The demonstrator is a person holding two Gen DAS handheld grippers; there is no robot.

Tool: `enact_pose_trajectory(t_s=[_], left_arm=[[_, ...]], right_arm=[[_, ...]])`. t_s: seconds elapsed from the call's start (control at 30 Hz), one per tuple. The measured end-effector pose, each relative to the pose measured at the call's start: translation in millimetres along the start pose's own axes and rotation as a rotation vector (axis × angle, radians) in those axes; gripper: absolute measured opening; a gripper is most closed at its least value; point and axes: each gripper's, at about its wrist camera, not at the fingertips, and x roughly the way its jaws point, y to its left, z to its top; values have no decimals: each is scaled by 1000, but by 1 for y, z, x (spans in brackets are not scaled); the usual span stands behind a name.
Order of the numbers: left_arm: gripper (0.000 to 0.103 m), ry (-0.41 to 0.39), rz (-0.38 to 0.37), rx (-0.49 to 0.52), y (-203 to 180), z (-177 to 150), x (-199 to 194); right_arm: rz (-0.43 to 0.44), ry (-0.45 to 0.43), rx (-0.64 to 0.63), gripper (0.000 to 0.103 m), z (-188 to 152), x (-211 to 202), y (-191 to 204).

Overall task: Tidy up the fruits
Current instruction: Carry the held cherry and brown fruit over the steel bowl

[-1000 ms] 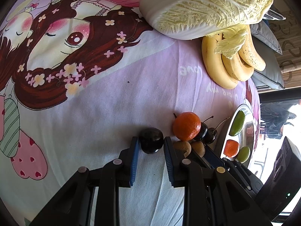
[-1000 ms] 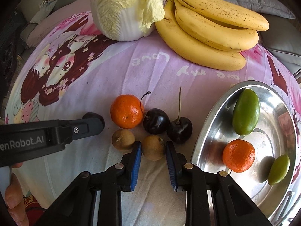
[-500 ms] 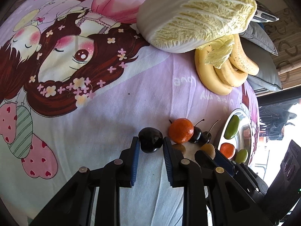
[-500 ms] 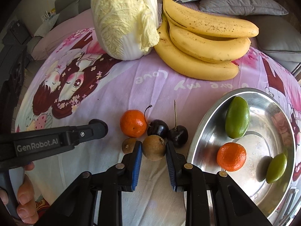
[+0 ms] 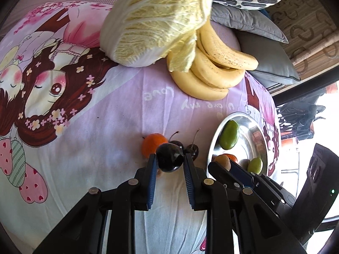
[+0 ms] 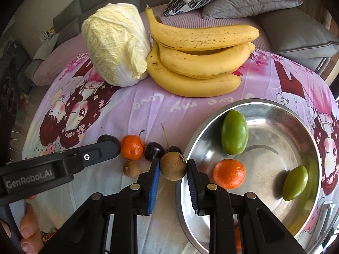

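Between the blue pads of the left hand-held gripper [image 5: 170,160] a dark cherry [image 5: 169,157] is clamped, the jaws being narrowed onto it and the fruit held clear of the pink cartoon-printed cloth [image 5: 118,114]. Between the pads of the right hand-held gripper [image 6: 173,166] a round brown fruit [image 6: 173,165] is gripped in the same way, at the near-left rim of the steel bowl [image 6: 275,105]. A person's fingers [image 6: 27,228] are seen at the lower left of the right wrist view, wrapped round the handle of the left tool. On the cloth just beyond the grippers 1 small orange [image 6: 131,147], 2 stemmed dark cherries [image 6: 154,150] and a second, smaller brown fruit [image 6: 131,168] are grouped close together. Inside the bowl 1 orange [image 6: 229,173] and 2 green oval fruits are laid, the larger [image 6: 234,135] towards the far-left wall and the smaller [image 6: 295,182] at the right. Farther back a bunch of 3 bananas [image 6: 203,63] is rested against a Chinese cabbage [image 6: 114,42], and grey and patterned cushions [image 6: 250,2] are stacked behind them
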Motion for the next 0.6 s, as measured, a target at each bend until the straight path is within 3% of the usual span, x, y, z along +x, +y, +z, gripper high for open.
enact_pose_trajectory(t_s=[0.37, 0.6], left_arm=[[26, 86, -40, 142, -62, -15, 20], [26, 152, -33, 199, -88, -29, 42]], right_arm=[[-70, -6, 185, 27, -5, -14, -78], [-100, 22, 232, 27, -9, -10, -101]])
